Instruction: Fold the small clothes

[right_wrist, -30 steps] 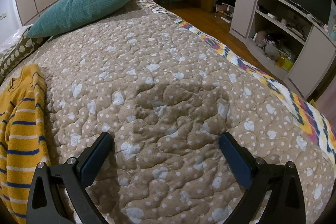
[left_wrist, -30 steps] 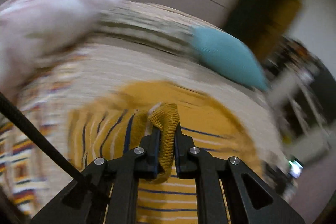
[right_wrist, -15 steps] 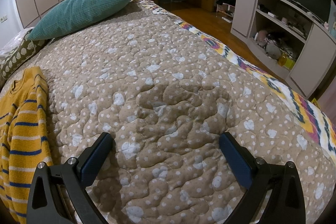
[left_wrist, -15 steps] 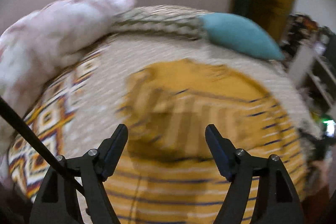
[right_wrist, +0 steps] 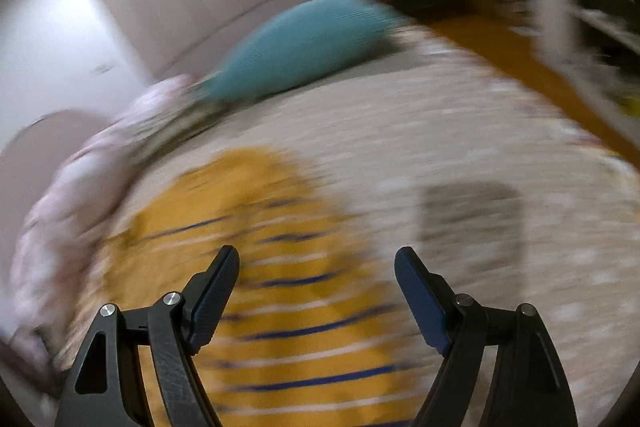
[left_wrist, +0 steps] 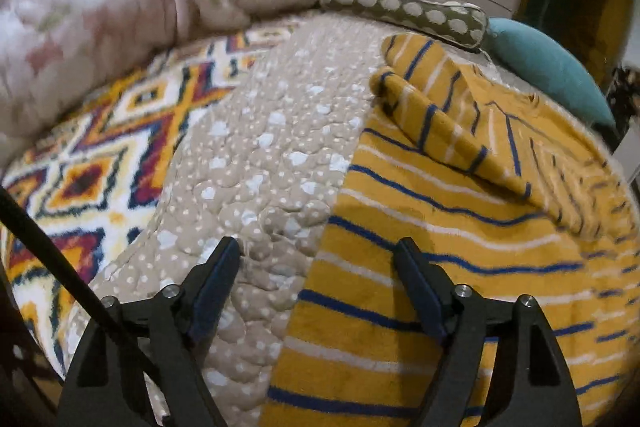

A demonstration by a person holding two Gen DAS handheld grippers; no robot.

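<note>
Mustard striped sweater (left_wrist: 460, 247) lies under the left hand-held gripper (left_wrist: 318, 259).

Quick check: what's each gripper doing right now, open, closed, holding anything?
Left gripper: open, just widened, nothing gripped, over the striped sweater's edge.
Right gripper: open, just narrowed slightly, empty.

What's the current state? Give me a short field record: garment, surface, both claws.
garment: yellow striped sweater, lying on the bed, one sleeve folded across its body
surface: beige dotted quilt over a patterned blanket
left claw: open, has just been opening, nothing gripped, straddling the sweater's side edge
right claw: open, has just been closing a little, nothing between, above the sweater
right view: motion-blurred
</note>
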